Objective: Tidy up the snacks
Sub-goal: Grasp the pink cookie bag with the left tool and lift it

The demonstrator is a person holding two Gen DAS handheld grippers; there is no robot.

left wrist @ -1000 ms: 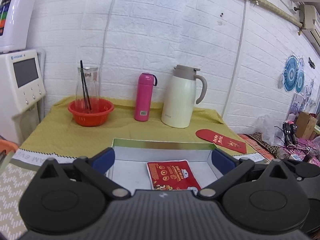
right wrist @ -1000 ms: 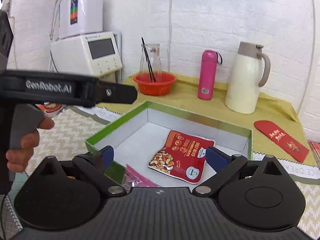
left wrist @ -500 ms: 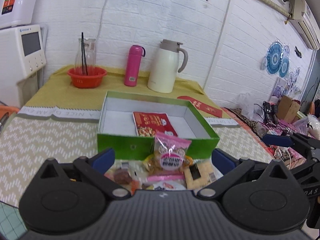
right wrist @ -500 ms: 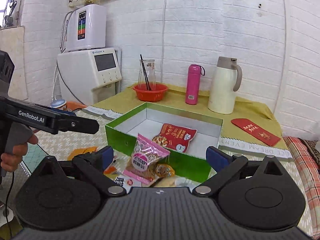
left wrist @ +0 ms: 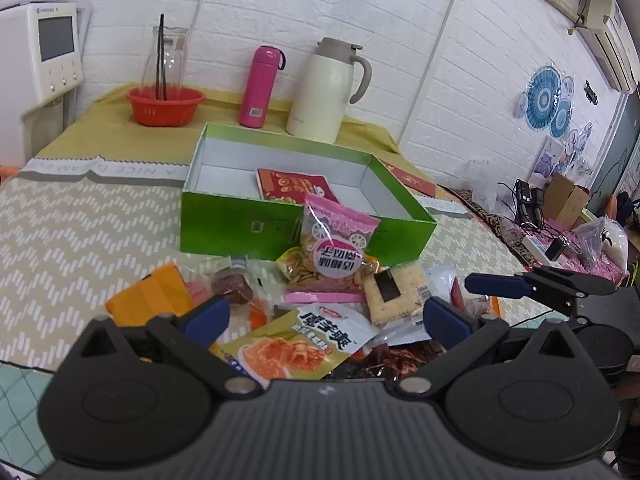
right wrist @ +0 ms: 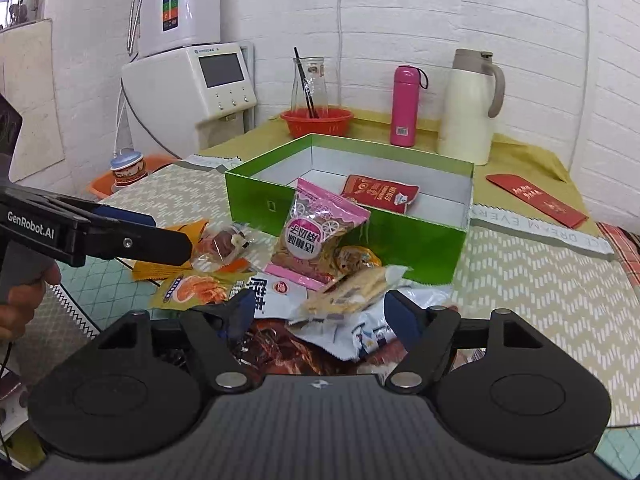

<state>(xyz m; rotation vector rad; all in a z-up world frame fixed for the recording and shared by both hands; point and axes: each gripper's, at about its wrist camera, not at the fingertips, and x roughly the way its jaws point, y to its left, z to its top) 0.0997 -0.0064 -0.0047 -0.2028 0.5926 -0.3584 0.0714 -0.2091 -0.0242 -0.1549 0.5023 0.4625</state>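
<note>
A desk (left wrist: 80, 216) covered in a pale zigzag-patterned cloth fills both wrist views. Beyond both pairs of fingers stands an open green box (left wrist: 280, 224) with a white inside, holding one red nut packet (left wrist: 296, 188) lying flat on its floor; the near wall hides the packet's lower edge.

Between the box and the fingers lies a loose pile of snacks (left wrist: 320, 304). A pink-topped biscuit bag (left wrist: 334, 240) leans against the box's front wall. Just ahead of the left gripper (left wrist: 326, 318), whose fingers stand wide apart and hold nothing, lies a yellow-and-white noodle packet (left wrist: 304, 344), partly hidden by the gripper body. To the left of these fingers is an orange packet (left wrist: 152, 300); to the right, a square cracker pack (left wrist: 394, 290).

The right gripper (right wrist: 324, 314) also has its fingers spread apart and empty, with a tilted cracker pack (right wrist: 352, 294) just in front of them. Dark red wrappers beneath are too covered to make out.

Far behind the box stand a cream jug (left wrist: 324, 92), a pink flask (left wrist: 260, 86) and a red bowl (left wrist: 164, 106).
</note>
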